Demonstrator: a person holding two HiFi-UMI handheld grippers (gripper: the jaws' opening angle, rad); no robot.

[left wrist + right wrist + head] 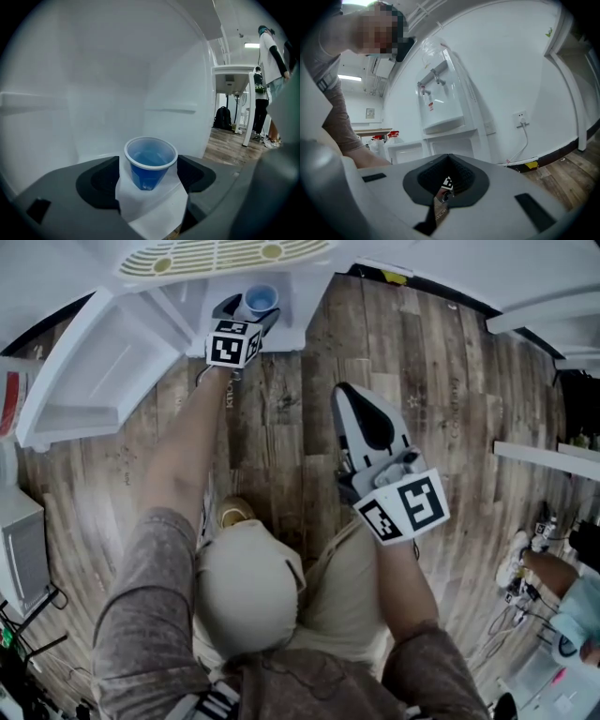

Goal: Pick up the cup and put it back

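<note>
Left gripper (242, 311) clamped on blue cup (150, 165) inside white compartment (93, 70). Right gripper (447, 158) pinched closed, empty.

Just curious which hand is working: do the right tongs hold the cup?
No, the right tongs are shut on nothing; the cup sits between the left tongs.

In head view the left tool (248, 312) hides the cup's (262, 298) lower part.

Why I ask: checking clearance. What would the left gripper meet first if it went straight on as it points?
Probably the white back wall. The left gripper, shut on the blue cup, faces it with nothing between, though depth is unclear.
</note>
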